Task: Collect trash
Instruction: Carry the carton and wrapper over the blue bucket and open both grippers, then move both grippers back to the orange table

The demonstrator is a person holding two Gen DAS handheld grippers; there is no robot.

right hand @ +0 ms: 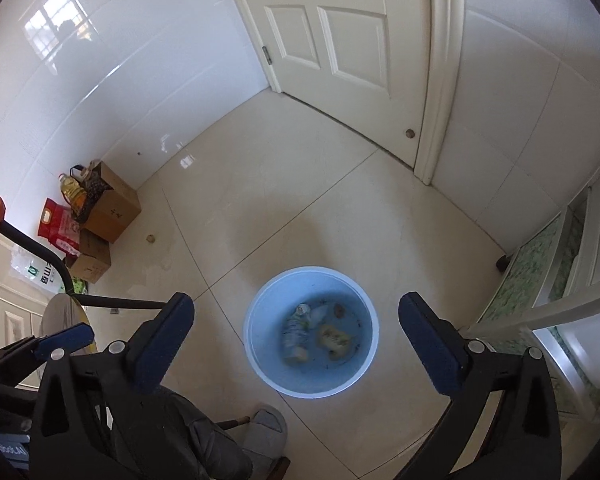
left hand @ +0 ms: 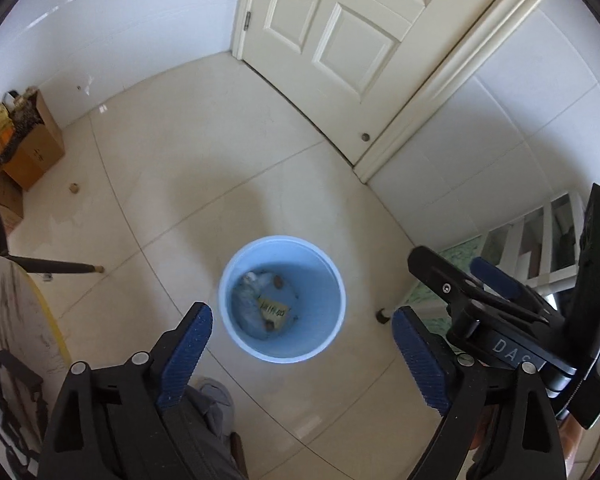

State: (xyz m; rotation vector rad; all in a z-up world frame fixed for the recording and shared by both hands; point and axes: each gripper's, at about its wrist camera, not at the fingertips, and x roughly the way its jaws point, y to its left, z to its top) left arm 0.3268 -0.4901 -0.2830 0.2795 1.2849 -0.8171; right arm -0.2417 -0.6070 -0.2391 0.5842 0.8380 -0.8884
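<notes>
Both held above the blue bin: left gripper and right gripper, jaws spread wide with nothing between them, so best kept over the rim until every piece is surely inside. Down in the bin, on its bottom: a crushed plastic bottle, a yellow wrapper and small brown scraps. Farther off, by the wall: an open cardboard box with an oil bottle, and one small brown scrap lying on the floor, probably next to collect.

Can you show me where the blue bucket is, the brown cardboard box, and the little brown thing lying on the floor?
Blue bucket (right hand: 256, 354): right wrist view, on its left wall.
Cardboard box (right hand: 114, 212): right wrist view, on its front side.
Little brown thing (right hand: 151, 238): right wrist view, on its middle.
</notes>
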